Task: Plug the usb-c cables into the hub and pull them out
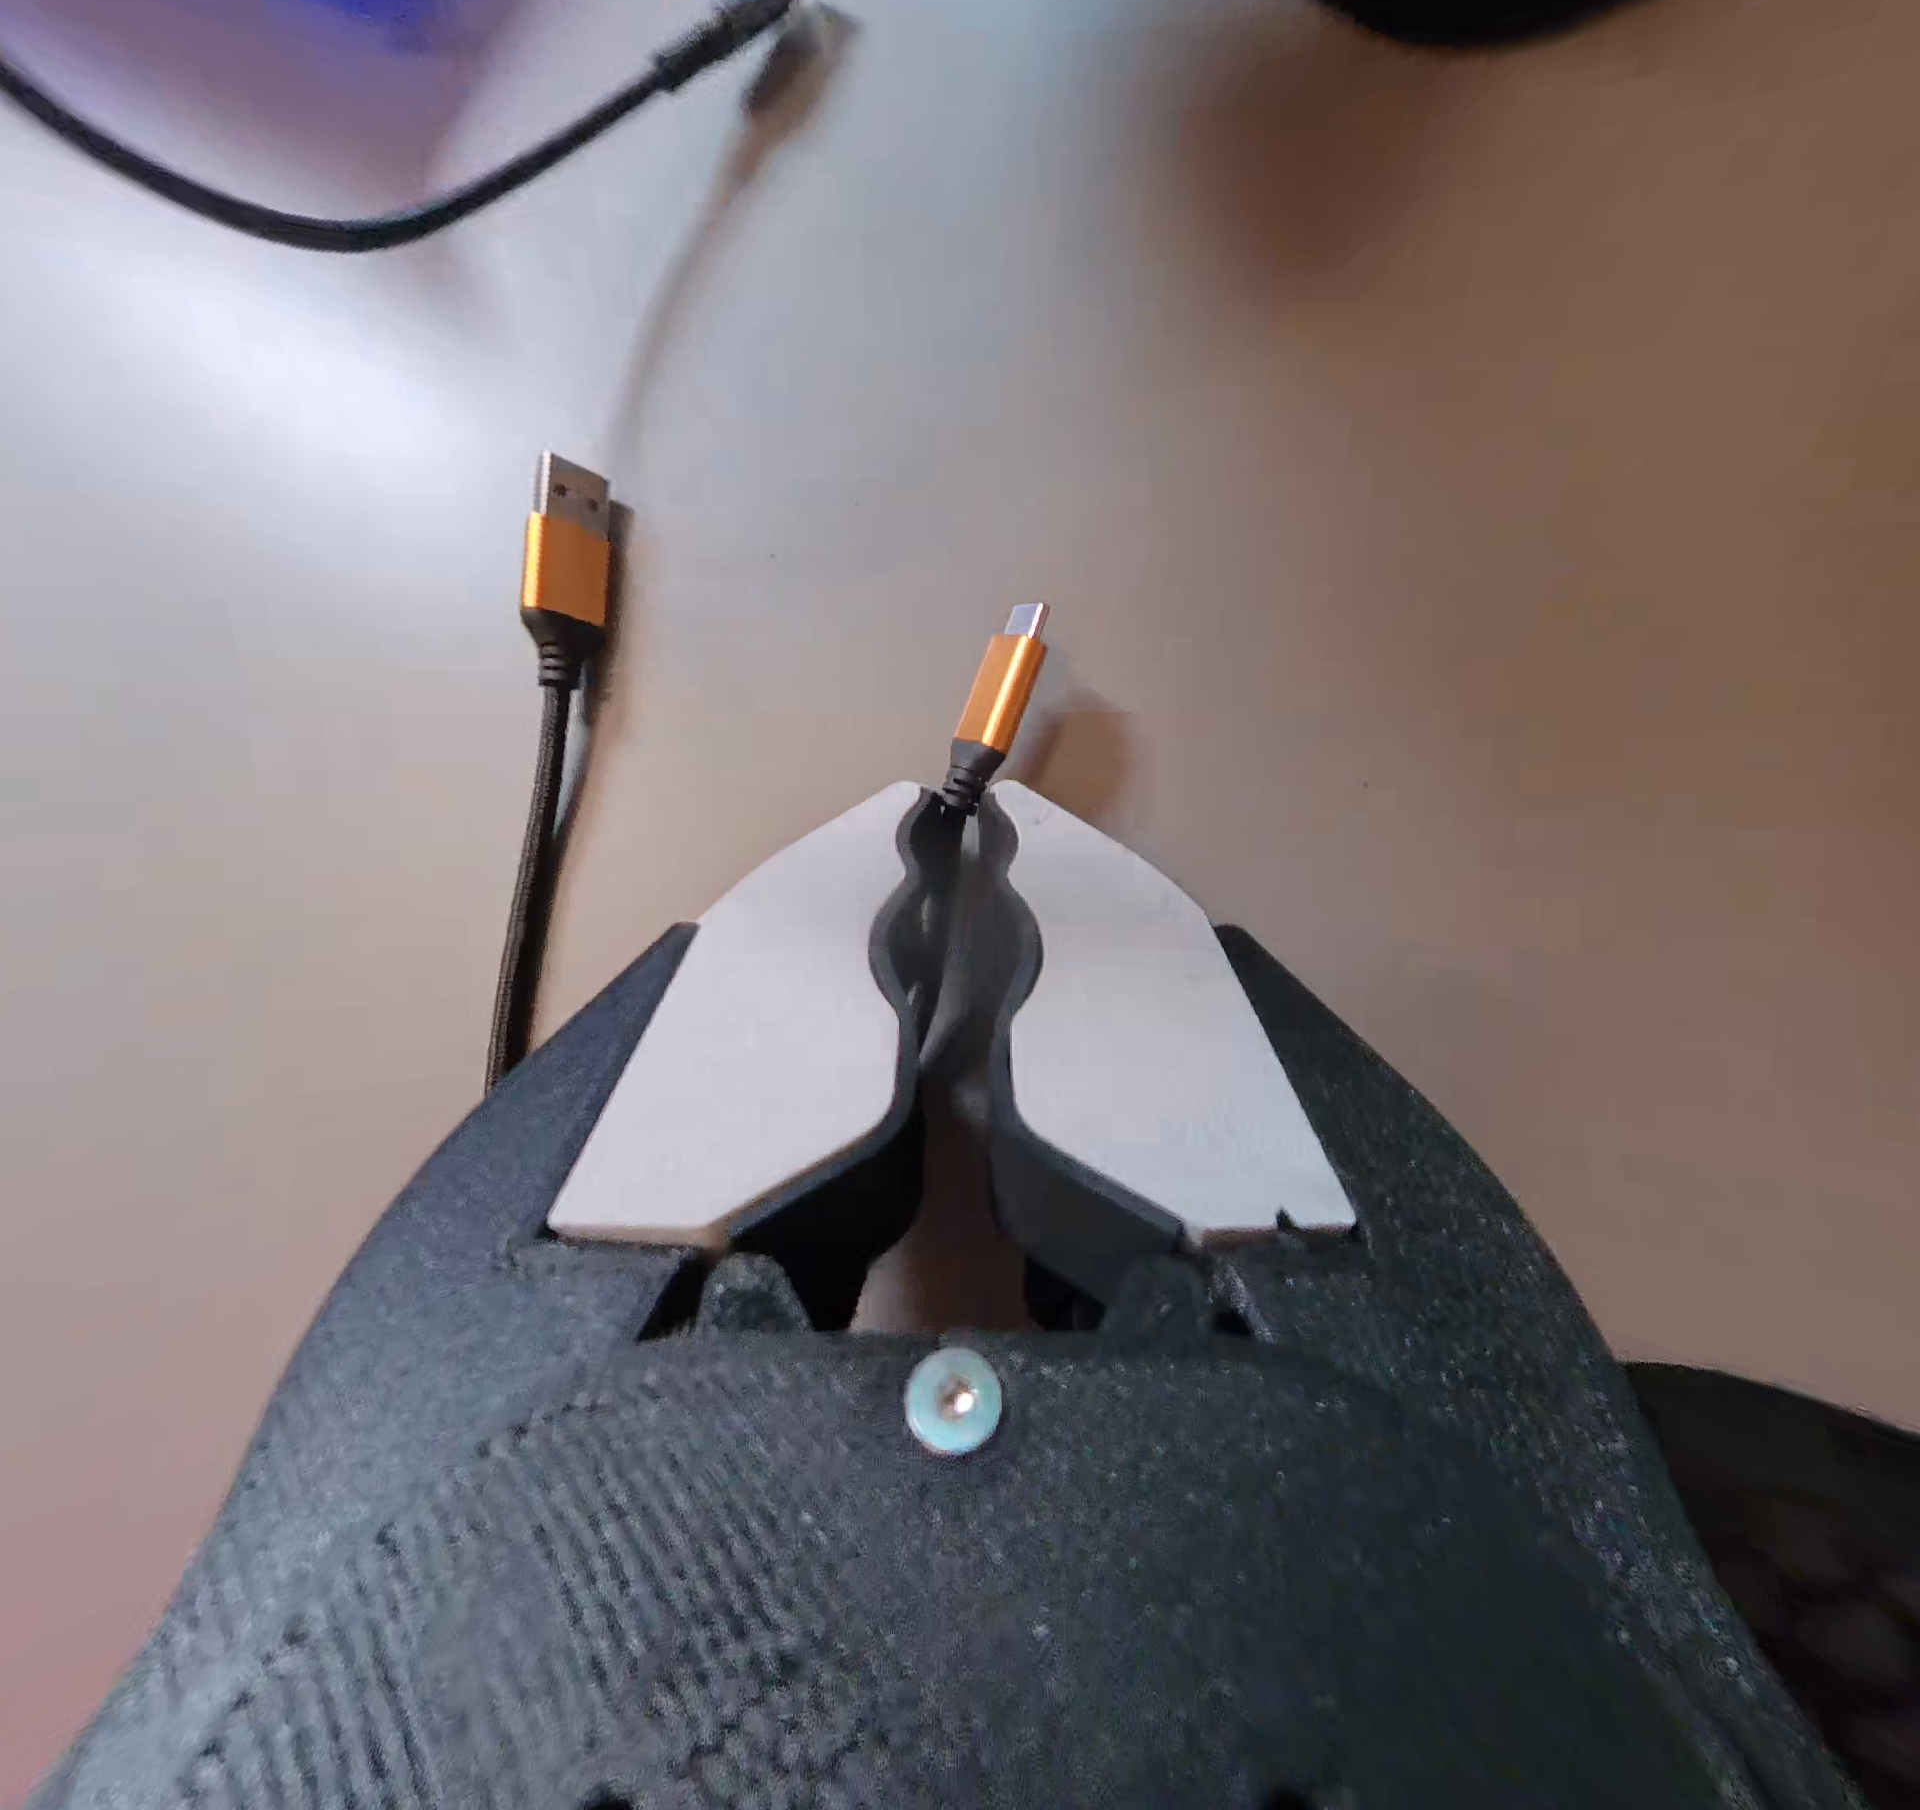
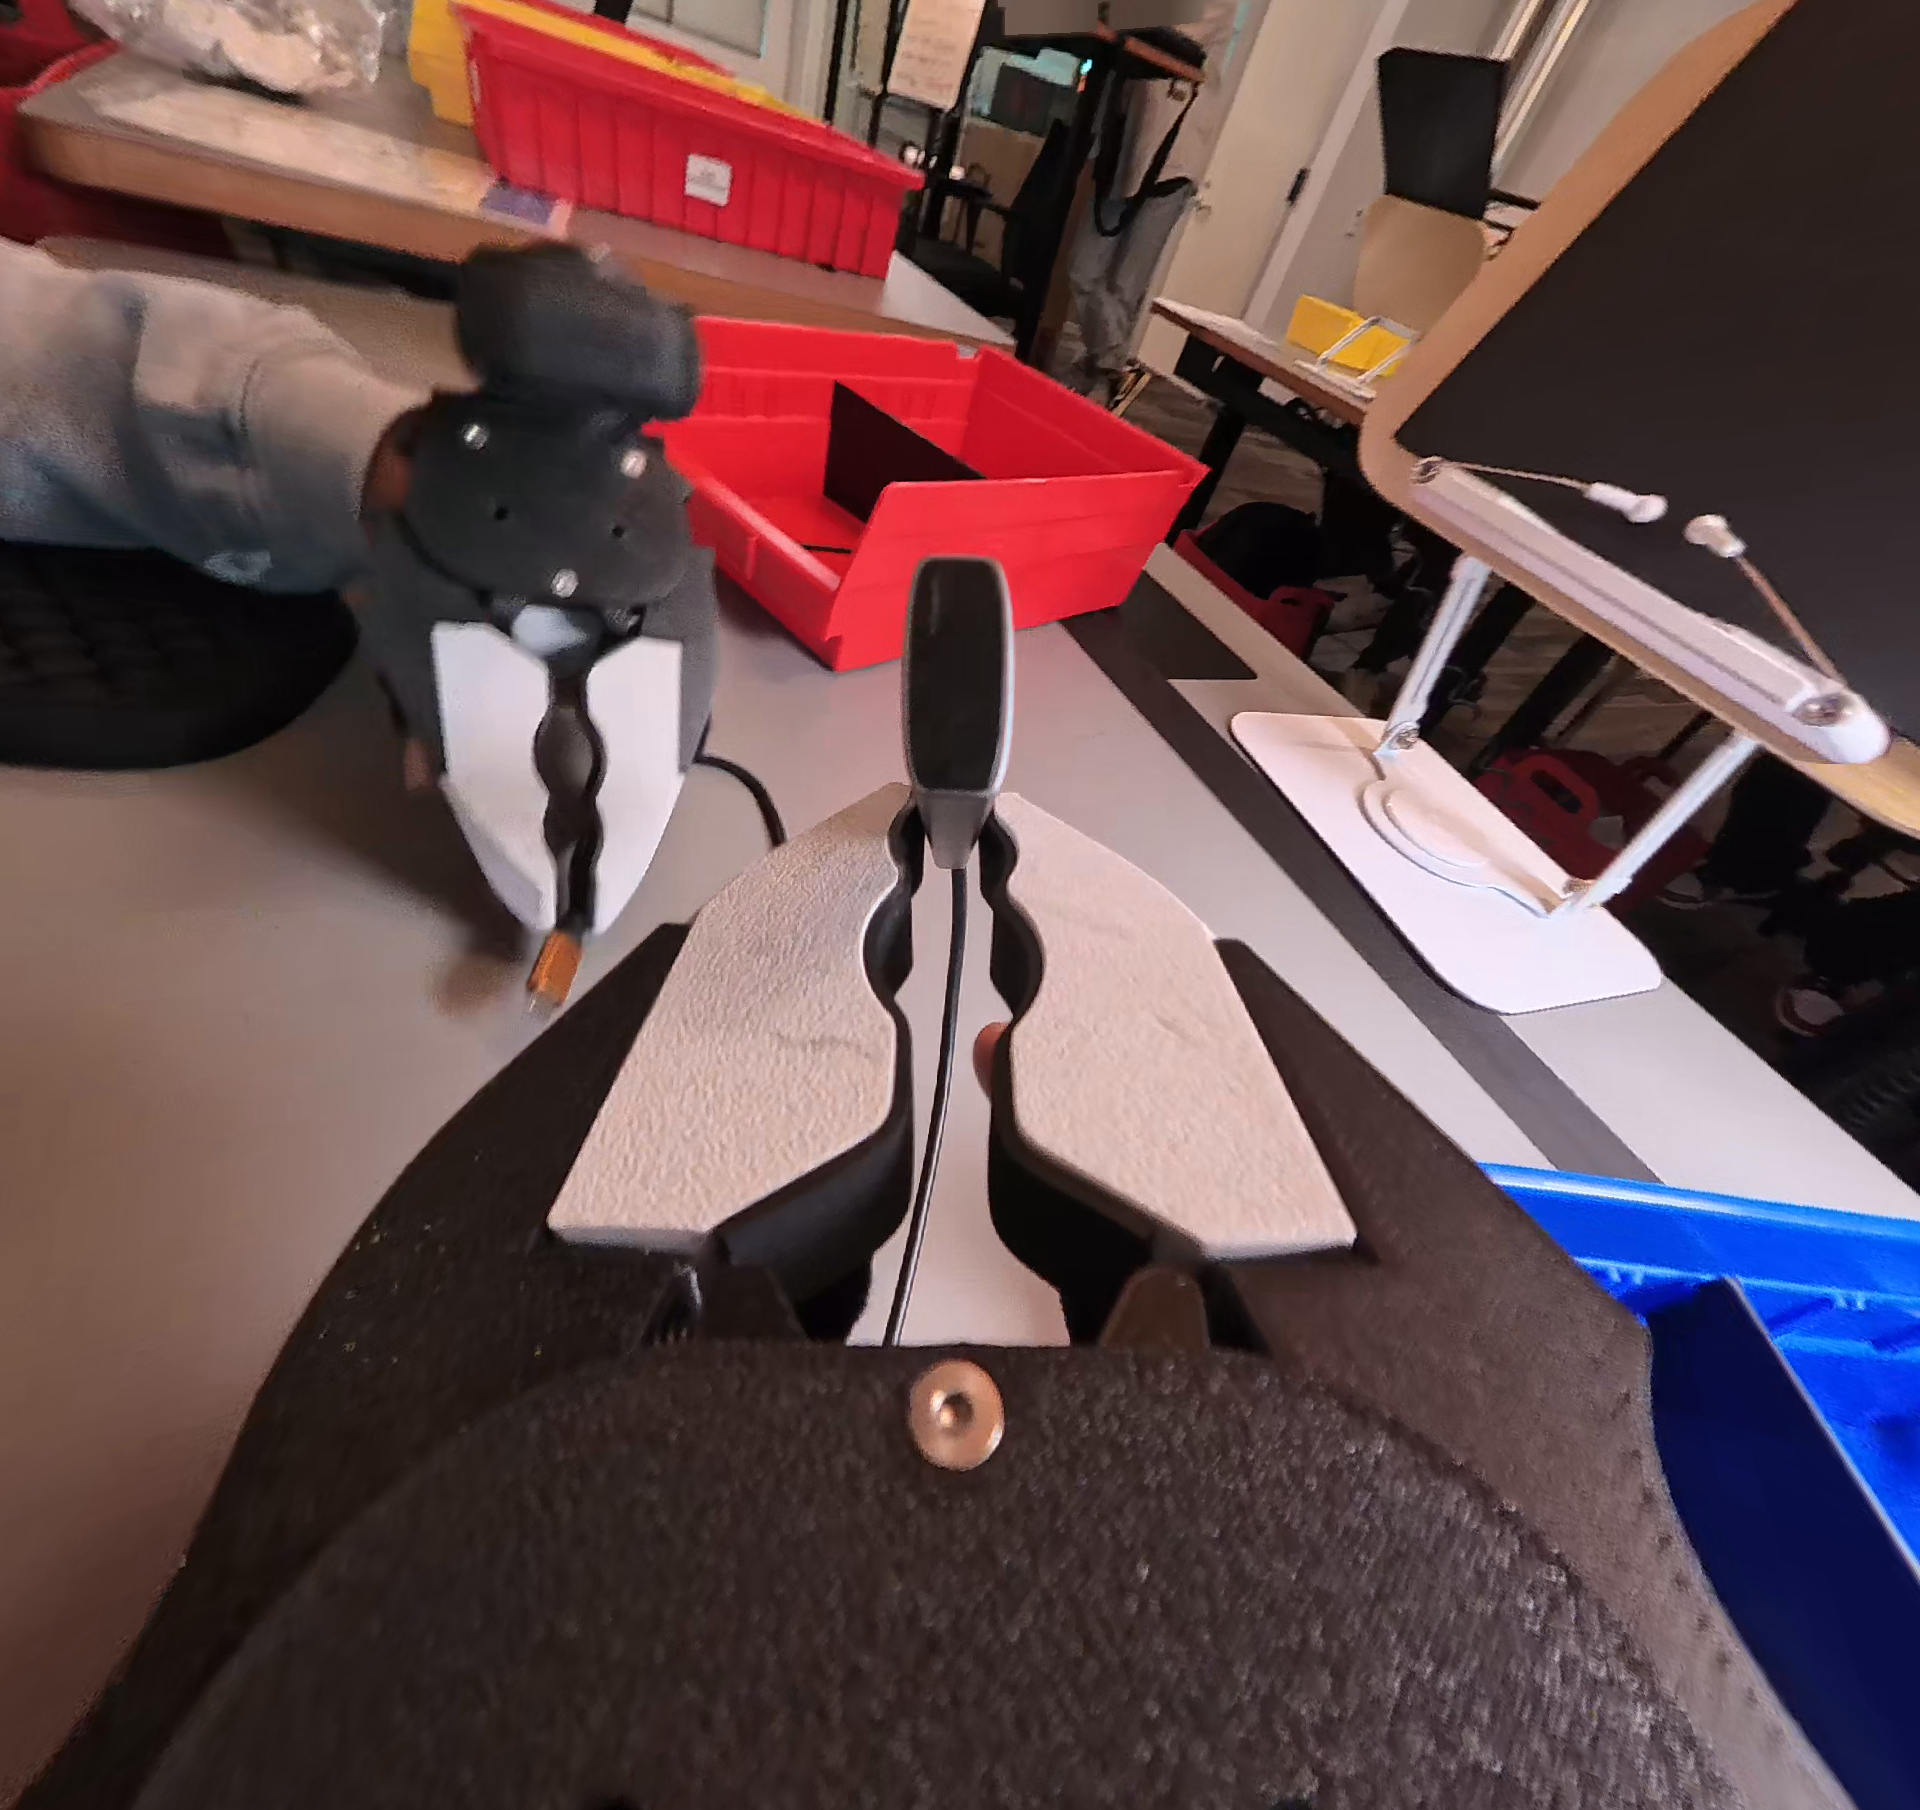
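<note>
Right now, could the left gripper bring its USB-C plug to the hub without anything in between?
Probably yes: the left gripper grips the orange USB-C plug, the right gripper holds the hub up, and only bare table separates them.

Both views were bright and evenly lit, with soft shadows on the counter [image 1: 1351, 617]. The black cable [image 1: 582, 139] at the top of the left wrist view was smeared by blur. Wide-angle distortion bent the edges, and the left gripper [image 2: 559, 913] looked motion-blurred in the right wrist view
</note>
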`<state>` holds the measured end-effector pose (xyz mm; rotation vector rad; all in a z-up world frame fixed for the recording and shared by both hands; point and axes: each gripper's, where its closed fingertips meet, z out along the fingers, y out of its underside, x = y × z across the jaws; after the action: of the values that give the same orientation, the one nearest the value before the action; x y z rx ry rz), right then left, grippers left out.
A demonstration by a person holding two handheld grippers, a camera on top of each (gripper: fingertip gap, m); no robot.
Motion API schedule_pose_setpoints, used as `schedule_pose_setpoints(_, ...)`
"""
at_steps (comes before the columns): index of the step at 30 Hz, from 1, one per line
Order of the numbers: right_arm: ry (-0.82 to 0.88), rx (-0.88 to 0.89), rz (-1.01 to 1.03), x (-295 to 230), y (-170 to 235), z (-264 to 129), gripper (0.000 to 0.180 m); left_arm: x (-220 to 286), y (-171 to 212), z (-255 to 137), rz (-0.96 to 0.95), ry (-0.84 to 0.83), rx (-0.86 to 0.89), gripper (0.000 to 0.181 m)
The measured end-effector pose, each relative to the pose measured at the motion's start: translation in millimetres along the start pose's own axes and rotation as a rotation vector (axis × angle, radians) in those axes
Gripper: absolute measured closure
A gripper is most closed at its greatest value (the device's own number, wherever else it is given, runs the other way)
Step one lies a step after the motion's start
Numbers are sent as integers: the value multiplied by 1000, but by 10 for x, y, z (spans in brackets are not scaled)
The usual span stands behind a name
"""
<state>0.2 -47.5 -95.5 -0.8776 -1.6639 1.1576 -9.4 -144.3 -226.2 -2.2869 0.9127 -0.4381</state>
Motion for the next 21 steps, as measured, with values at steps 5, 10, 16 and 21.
schedule_pose_setpoints(5,-88,-129,-162,-212,203,13,171,-68,-287,-298,-242,70,183,173)
schedule_pose_setpoints(10,-150,-227,-336,-442,338,73,171,-37,-481,-397,-292,64,216,174)
schedule_pose_setpoints(16,-170,-302,-490,-602,460,147,171,-35,-481,-327,-285,-15,163,173)
schedule_pose_setpoints(21,-178,-347,-553,-657,552,178,170,-38,-450,-303,-258,-55,121,173)
